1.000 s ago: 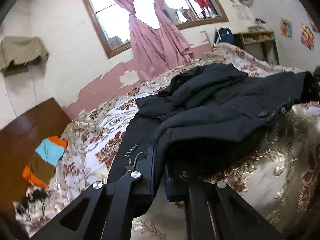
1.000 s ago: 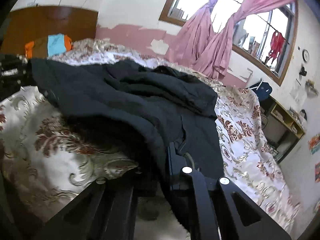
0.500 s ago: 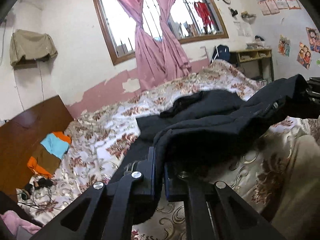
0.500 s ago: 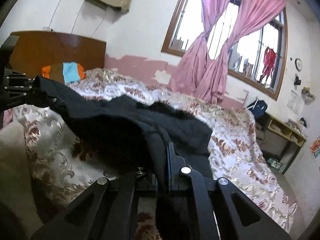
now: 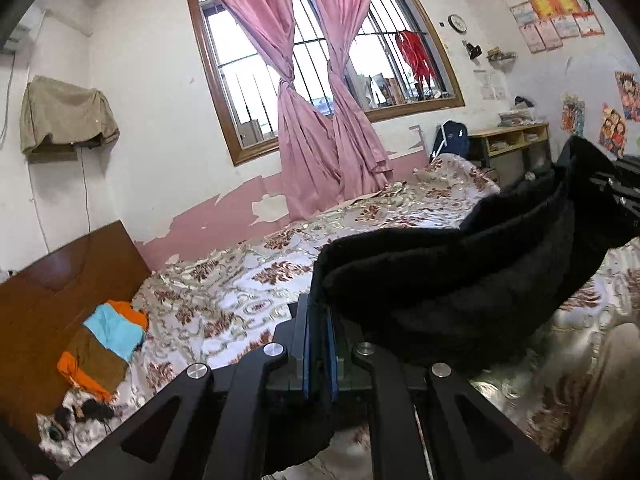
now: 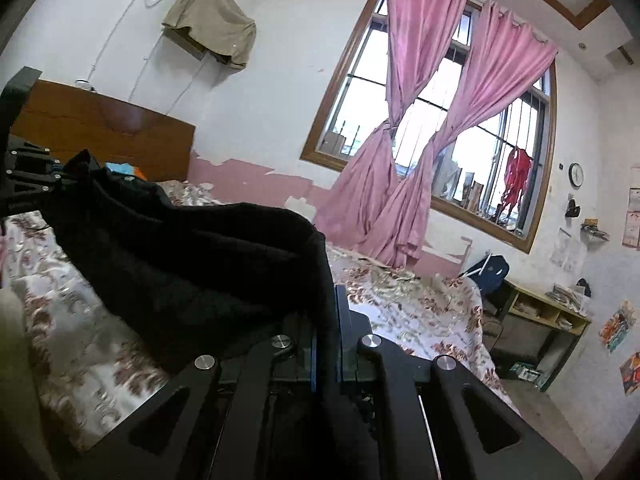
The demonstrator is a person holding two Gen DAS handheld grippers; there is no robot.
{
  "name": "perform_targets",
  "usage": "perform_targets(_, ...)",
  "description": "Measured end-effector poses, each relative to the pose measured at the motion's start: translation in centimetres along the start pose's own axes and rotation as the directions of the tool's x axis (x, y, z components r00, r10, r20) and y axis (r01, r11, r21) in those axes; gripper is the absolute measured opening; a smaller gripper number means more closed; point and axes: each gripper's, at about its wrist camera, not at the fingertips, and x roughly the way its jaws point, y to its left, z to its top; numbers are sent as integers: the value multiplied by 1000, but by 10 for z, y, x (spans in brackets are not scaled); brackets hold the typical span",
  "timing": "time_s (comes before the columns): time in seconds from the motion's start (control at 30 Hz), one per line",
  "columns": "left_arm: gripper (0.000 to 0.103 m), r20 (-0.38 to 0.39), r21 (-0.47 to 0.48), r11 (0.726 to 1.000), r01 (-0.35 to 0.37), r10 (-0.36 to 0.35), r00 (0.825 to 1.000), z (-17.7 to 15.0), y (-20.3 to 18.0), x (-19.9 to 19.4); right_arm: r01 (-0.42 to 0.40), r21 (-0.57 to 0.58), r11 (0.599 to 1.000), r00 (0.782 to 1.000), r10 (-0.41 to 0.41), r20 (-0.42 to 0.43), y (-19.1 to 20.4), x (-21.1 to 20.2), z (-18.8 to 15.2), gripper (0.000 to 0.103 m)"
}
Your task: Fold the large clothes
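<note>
Black coat (image 5: 460,280): matt fleecy cloth; bedspread (image 5: 240,280) shiny; headboard (image 5: 60,280) glossy wood.

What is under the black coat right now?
Under the lifted black padded coat, hanging between the left gripper and right gripper, lies the floral bedspread. Directly beneath its sagging middle is hidden.

No lettering legible; wall posters (image 5: 554,20) perhaps too blurred.
</note>
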Motion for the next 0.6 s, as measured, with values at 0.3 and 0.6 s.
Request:
perform_targets(0.3,7,-28,1,1000,-3,3,1000,29,5,88,-14,93,996,999,17,-27,-14,104,10,5)
perform_targets(0.6,7,-71,23,999,-25,26,997,32,-2,167,-5,122,993,996,16,-91,-14,188,-4,5)
